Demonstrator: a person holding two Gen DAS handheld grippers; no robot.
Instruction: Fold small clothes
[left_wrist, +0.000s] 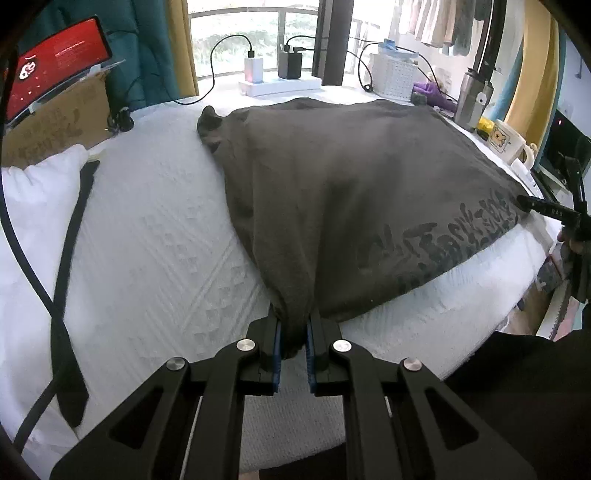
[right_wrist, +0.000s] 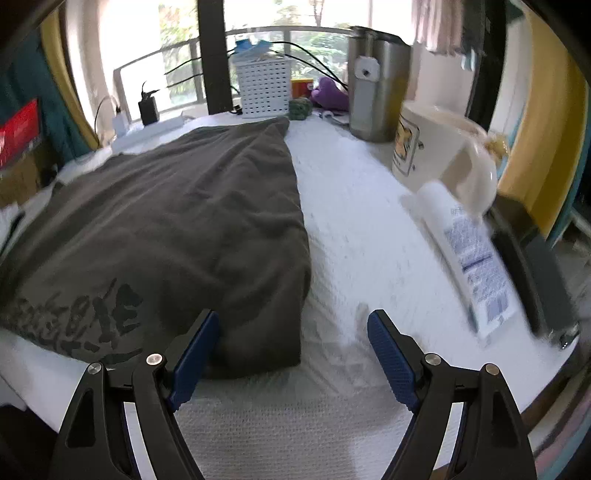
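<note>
A dark grey T-shirt with black printed lettering lies spread on the white textured table cover. My left gripper is shut on the shirt's near left corner, the cloth bunched between the blue pads. In the right wrist view the same shirt lies folded with its right edge running toward me. My right gripper is open just above the shirt's near right corner, left finger over the cloth, right finger over the bare cover. The right gripper's tip also shows at the left wrist view's right edge.
A white perforated basket, steel tumbler, cream mug and a white tube stand along the right. Chargers and cables sit at the back. A black strap and white cushion lie left.
</note>
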